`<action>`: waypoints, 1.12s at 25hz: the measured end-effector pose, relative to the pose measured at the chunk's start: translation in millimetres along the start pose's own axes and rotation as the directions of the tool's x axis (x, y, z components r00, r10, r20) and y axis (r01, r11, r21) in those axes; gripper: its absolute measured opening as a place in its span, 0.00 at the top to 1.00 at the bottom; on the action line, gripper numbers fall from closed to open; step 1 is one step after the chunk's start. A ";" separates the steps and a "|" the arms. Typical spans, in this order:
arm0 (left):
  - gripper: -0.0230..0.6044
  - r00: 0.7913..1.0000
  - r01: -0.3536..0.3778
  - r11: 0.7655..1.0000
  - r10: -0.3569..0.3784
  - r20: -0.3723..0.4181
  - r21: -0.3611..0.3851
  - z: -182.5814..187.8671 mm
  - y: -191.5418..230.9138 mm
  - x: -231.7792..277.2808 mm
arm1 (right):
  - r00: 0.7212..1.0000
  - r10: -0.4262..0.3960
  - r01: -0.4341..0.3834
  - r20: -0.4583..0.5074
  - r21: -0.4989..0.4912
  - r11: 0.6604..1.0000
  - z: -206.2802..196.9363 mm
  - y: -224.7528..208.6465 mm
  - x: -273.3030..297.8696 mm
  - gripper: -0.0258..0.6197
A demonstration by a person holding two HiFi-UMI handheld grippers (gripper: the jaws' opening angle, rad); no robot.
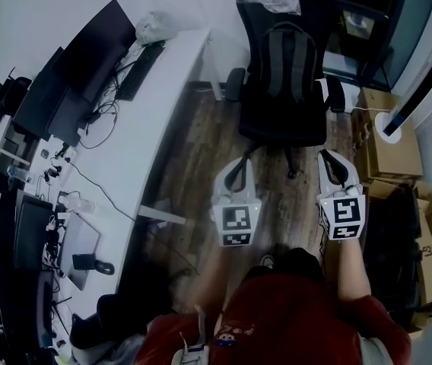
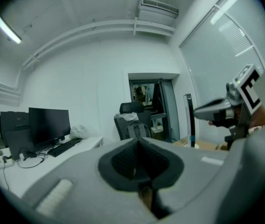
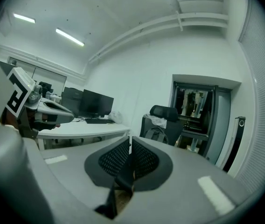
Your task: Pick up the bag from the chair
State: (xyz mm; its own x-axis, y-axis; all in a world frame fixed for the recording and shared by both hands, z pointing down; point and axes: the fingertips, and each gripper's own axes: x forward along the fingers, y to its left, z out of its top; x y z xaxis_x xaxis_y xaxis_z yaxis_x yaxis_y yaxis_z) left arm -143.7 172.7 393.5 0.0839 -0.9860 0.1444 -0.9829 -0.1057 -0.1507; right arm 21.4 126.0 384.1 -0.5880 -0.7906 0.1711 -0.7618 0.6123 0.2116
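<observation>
A grey backpack (image 1: 288, 63) stands upright on the seat of a black office chair (image 1: 284, 116), leaning on its backrest. Both grippers hang in front of the chair, short of it and not touching it. My left gripper (image 1: 238, 167) is shut with nothing in it, and so is my right gripper (image 1: 335, 163). The left gripper view looks over closed jaws (image 2: 139, 143) at the backpack (image 2: 135, 129) and chair (image 2: 131, 109) some way ahead. Past the closed jaws (image 3: 129, 143) of the right gripper view, the backpack (image 3: 156, 135) is small on the chair (image 3: 165, 112).
A long white desk (image 1: 151, 128) with monitors, a keyboard and cables runs along the left. Cardboard boxes (image 1: 387, 139) and a tall tower fan (image 1: 421, 86) stand right of the chair. A dark doorway with shelving lies behind it. Wooden floor runs between me and the chair.
</observation>
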 end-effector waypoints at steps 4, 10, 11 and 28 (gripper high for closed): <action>0.97 1.000 -0.002 1.000 0.002 0.003 0.004 0.3 5.1 10.9 | 0.998 -0.042 0.042 0.037 0.018 0.999 4.4 -11.3 8.7 0.94; 0.97 1.000 -0.014 1.000 0.014 0.005 0.017 -1.5 9.8 40.6 | 0.999 -0.027 0.026 0.036 0.024 0.999 -5.0 -25.6 37.4 0.94; 0.97 1.000 -0.017 1.000 0.017 0.006 0.019 -0.6 11.5 47.0 | 0.999 -0.025 0.024 0.040 0.023 0.999 -4.5 -29.1 43.6 0.94; 0.97 1.000 0.021 0.998 -0.022 0.010 0.061 46.1 12.3 227.7 | 0.997 -0.065 0.063 0.033 0.058 0.996 0.4 -158.6 164.8 0.94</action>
State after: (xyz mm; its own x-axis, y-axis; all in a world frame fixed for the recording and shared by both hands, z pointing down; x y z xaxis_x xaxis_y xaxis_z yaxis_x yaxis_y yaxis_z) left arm -129.1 -59.1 379.5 0.1068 -0.9847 0.1380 -0.9690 -0.1342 -0.2073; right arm 45.2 -101.4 378.4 -0.5461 -0.8282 0.1256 -0.8116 0.5603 0.1655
